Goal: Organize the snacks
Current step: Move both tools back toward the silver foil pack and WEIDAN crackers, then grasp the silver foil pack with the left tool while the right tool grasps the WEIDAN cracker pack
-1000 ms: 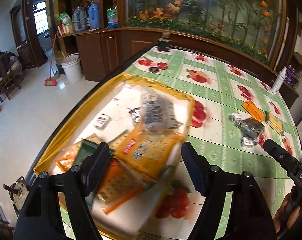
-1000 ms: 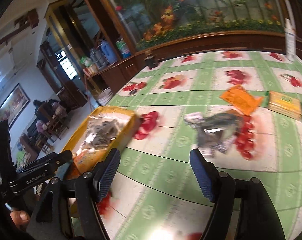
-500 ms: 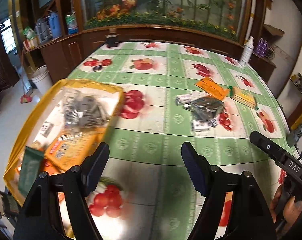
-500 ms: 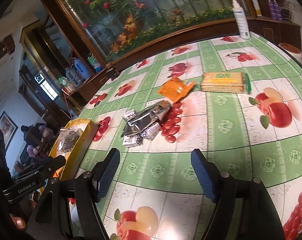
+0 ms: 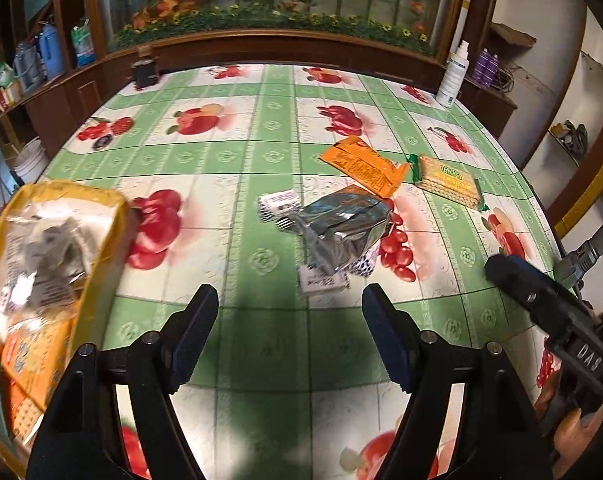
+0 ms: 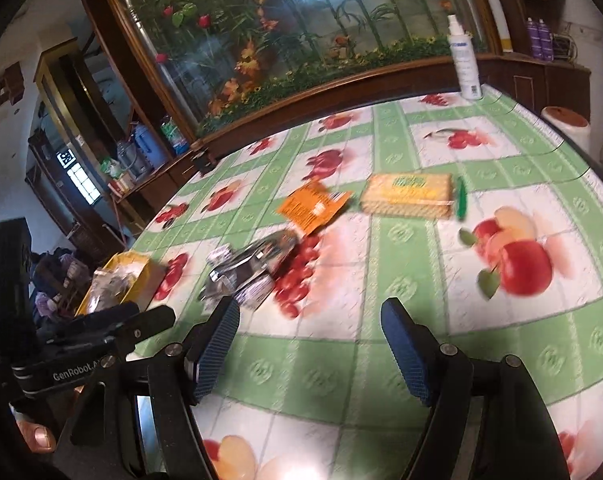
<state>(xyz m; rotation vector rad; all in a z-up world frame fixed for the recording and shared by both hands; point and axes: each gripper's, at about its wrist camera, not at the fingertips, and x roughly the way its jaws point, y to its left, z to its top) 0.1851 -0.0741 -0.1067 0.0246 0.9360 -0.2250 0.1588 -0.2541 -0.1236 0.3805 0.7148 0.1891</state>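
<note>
- Two grippers, left gripper (image 5: 289, 320) and right gripper (image 6: 307, 332), both spread, nothing between the jaws.
- Silver packet (image 5: 343, 228) loose on bench (image 5: 261, 344); yellow tray (image 5: 101, 240) well apart.

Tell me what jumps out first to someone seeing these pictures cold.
The loud green tablecloth printed with red fruit fills both views. Mid-table lie a crumpled silver foil packet, an orange snack pack and a cracker pack. A yellow tray of snacks sits at the left edge.
</note>
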